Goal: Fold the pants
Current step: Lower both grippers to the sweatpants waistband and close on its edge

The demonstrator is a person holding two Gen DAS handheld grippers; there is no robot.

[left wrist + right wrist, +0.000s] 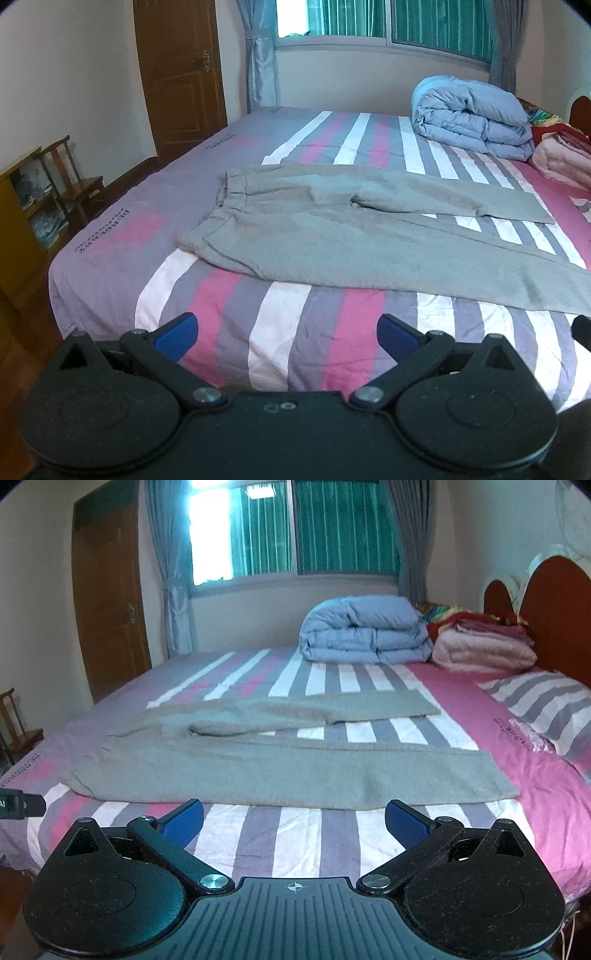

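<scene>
1. Nearest to me in the left wrist view is my left claw (288, 332), its blue fingertips (177, 334) spread wide and holding nothing, hovering over the near edge of the bed (110, 280).
2. Likewise my right claw (294, 821) is spread, empty, above the striped sheet just short of the garment.
3. Grey pants (332, 236) lie flat on the bed, unfolded, waistband (229, 199) toward the left side and the two legs running out to the right.
4. From the right wrist view the pants (280, 771) show the near leg ending in a hem (495, 775) beside the pink part of the sheet; the far leg (369, 705) angles away from it, with striped sheet showing between them.
5. Neither claw touches the fabric.
6. At the far side of the bed a folded blue duvet (362, 631) sits next to a pink folded blanket (484, 646), well apart from the pants.
7. A striped pillow (546, 705) rests near the wooden headboard (557, 609).
8. A brown door (177, 66) and a small wooden chair (74, 177) stand at the left.
</scene>
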